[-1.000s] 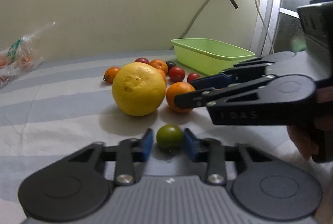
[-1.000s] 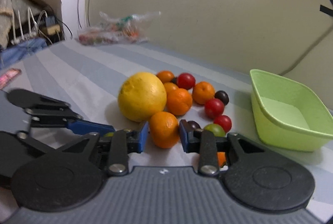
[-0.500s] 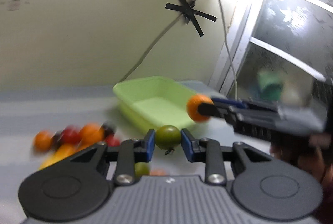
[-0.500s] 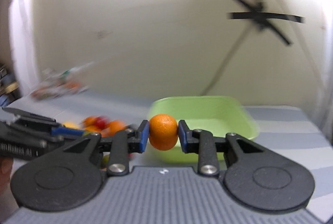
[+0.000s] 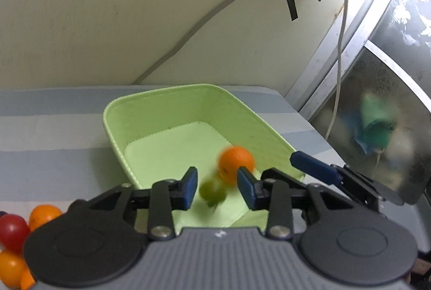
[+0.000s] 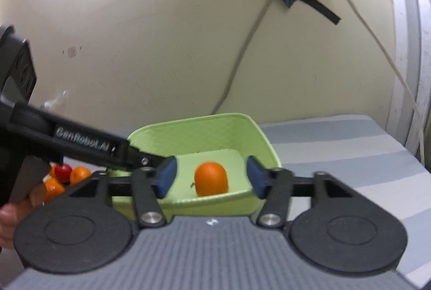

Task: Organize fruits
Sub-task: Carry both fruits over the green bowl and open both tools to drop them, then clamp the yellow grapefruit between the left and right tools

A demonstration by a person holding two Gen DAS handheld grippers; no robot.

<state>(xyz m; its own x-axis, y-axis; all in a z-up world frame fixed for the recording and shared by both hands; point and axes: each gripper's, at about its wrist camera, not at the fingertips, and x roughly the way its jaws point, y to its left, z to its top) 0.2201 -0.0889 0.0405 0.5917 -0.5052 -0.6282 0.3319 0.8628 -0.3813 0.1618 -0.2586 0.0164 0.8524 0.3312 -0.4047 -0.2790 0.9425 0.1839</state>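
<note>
- Over the green basin point(image 5: 269, 128), at the 12 o'clock end of the striped desk point(image 5: 40, 128): left gripper point(image 5: 216, 186) spread, pinching nothing; right gripper point(image 6: 211, 177) spread wide as well, nothing between its pads.
- Inside the basin: orange fruit point(image 6: 211, 178) and small green fruit point(image 5: 212, 191), both smeared by motion blur, so probably not yet at rest. Green one just beside the orange, at its 7 o'clock in the left wrist view.
- Risk one: lively bounce off the smooth basin floor, with the green fruit hopping the low near wall.
- Risk two: collision between the two crossing tools, since the right gripper's blue pads point(image 5: 312, 167) sit near the left one at 3 o'clock above the same basin; a careless retreat could knock the rim and shift the basin.
- Remaining pile point(image 5: 16, 236) of red and orange fruit at 8 o'clock on the desk, well apart from the basin; task judged barely begun.
- Risk three: round fruit nudged sideways on the return reach, rolling off the desk.
</note>
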